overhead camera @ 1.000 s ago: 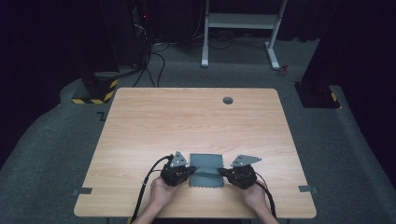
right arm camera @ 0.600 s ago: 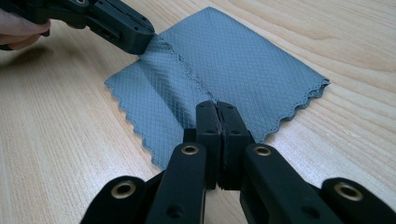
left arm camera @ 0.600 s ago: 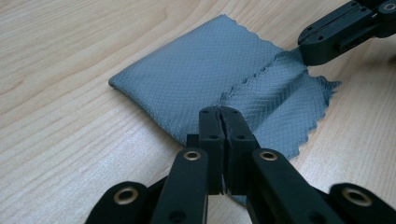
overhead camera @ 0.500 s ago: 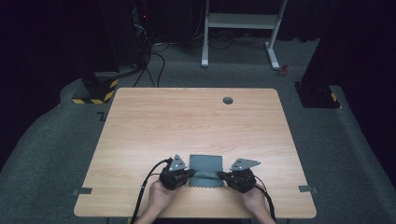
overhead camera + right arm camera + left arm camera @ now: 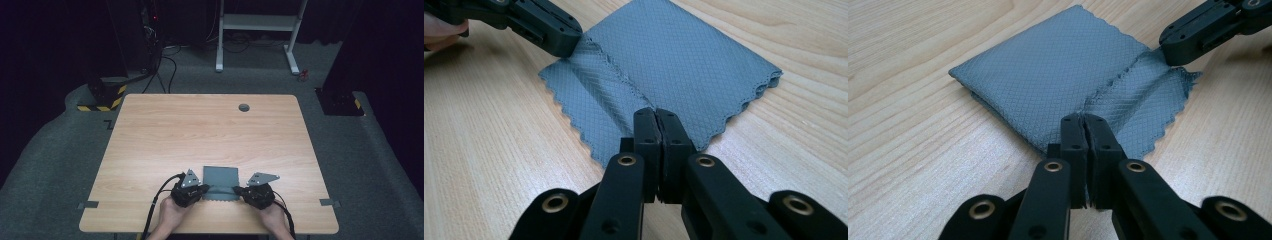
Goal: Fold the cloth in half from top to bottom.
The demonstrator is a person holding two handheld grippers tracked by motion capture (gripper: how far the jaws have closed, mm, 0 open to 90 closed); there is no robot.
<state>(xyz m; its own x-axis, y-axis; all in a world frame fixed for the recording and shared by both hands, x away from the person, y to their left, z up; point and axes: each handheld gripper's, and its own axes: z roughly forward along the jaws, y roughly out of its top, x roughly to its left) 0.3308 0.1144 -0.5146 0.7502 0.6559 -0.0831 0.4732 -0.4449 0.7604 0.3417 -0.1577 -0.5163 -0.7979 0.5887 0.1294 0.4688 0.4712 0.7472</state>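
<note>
Near the front edge of the wooden surface [image 5: 150,145], a folded grey cloth [image 5: 221,178] lies flat, its scalloped hem toward the person, with the top layer's near strip already turned a little and ridged along a crease. Both claws are pinched tight on that layer: the left claw [image 5: 1083,119] grips the near left corner and the right claw [image 5: 656,114] the near right corner, each with its jaws pressed together on the fabric. From the right gripper view, the opposite claw bites the same strip at its far end, so the hem hangs taut between them.

The step in hand looks like a fold or an unfold of this layer. To do it well, both hands would best lift together and level, keeping the hem stretched so the crease travels straight and the lower layers stay put; a lopsided pull would likely skew the stack.

Room is generous. Beyond the cloth the surface runs bare to its far edge, broken by a small round cable port [image 5: 244,107] well apart. To either side lies open wood. The tight margin is at the front, where the person's hands [image 5: 172,214] sit just inside the near edge.
</note>
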